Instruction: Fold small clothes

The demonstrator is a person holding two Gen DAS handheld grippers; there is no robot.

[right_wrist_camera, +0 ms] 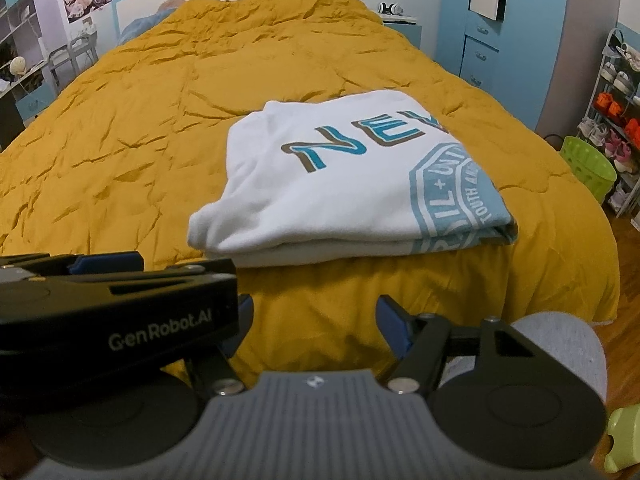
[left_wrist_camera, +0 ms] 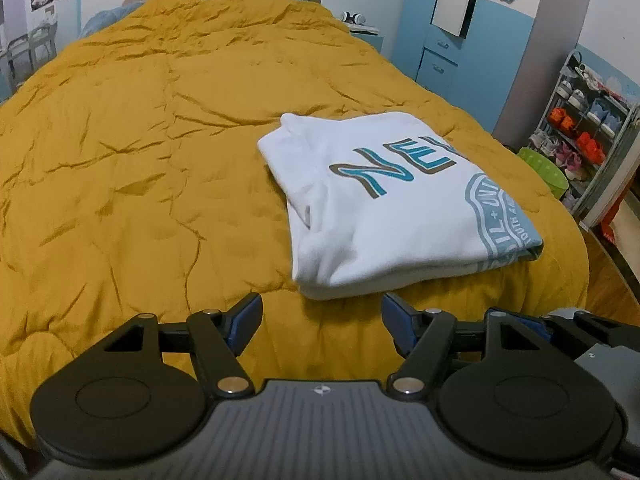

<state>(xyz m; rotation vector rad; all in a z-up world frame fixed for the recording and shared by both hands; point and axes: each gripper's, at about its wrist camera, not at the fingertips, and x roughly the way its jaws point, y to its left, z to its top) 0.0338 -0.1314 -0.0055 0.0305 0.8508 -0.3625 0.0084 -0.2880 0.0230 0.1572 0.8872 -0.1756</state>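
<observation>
A white T-shirt (left_wrist_camera: 384, 208) with blue "NEW" lettering and a blue round print lies folded into a flat rectangle on the mustard bedspread (left_wrist_camera: 140, 140), near the bed's front right corner. It also shows in the right wrist view (right_wrist_camera: 344, 184). My left gripper (left_wrist_camera: 321, 322) is open and empty, just short of the shirt's near edge, above the bedspread. My right gripper (right_wrist_camera: 314, 326) is open and empty, back from the shirt over the bed's front edge. The left gripper's body (right_wrist_camera: 116, 304) crosses the left of the right wrist view.
The bedspread (right_wrist_camera: 120, 140) covers the whole bed. A green basket (right_wrist_camera: 588, 168) and a shoe rack (right_wrist_camera: 620, 120) stand on the floor at the right. Blue drawers (left_wrist_camera: 436, 52) and a nightstand (left_wrist_camera: 366, 34) stand at the back right. A desk and chair stand far left.
</observation>
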